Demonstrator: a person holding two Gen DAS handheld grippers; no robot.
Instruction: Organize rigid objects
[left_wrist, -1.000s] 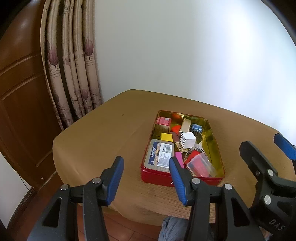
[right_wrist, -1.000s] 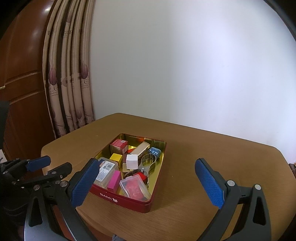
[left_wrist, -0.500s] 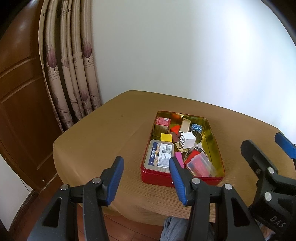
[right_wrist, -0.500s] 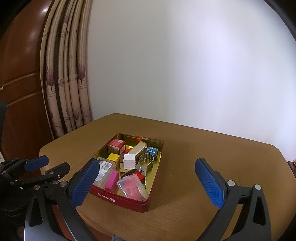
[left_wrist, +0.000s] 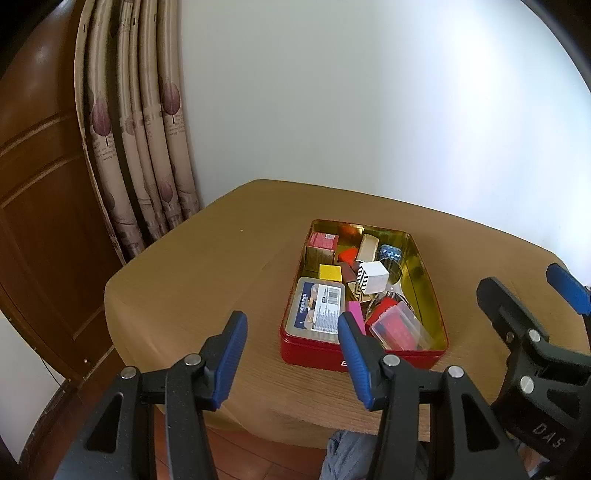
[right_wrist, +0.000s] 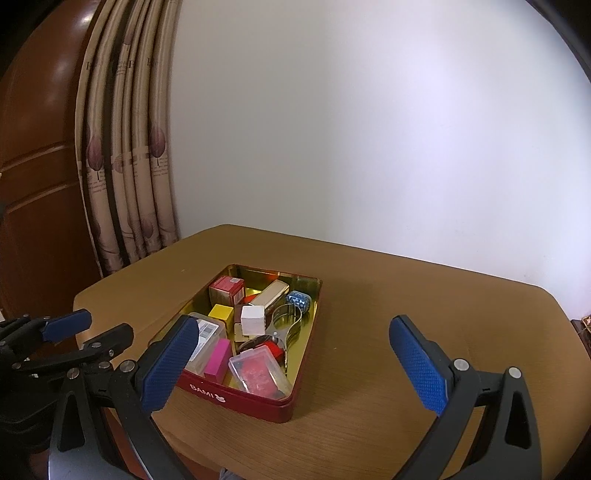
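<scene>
I hold my left gripper (left_wrist: 291, 345) above the near edge of the table (left_wrist: 207, 273), its blue-padded fingers (left_wrist: 231, 354) spread wide with nothing between them. My right gripper (right_wrist: 295, 363) is spread wider still and also grips nothing; it too sits back from the red tin (right_wrist: 240, 395), on the near side, well clear of it.

The red tin stands open on the table, with a gold lining and white lettering on its near wall. Everything to be sorted lies inside it. At the tin's near left corner lies a flat clear case with a printed label (left_wrist: 319, 306). Just right of that, still by the near wall, a pink block (right_wrist: 217, 360) stands on end, and next to it a clear plastic box with red contents (right_wrist: 258, 373) leans against the near right corner. In the middle of the tin a white cube with a black zigzag side (left_wrist: 373, 277) sits on top of other pieces, with a yellow block (left_wrist: 330, 273) to its left. Toward the far wall are a red-topped carton (right_wrist: 226, 288) at the far left, a cream bar (right_wrist: 269, 293) lying at a slant, and a small blue patterned piece (right_wrist: 298, 300) near the far right. Curved metal cutters (right_wrist: 290, 325) rest along the tin's right side.
</scene>
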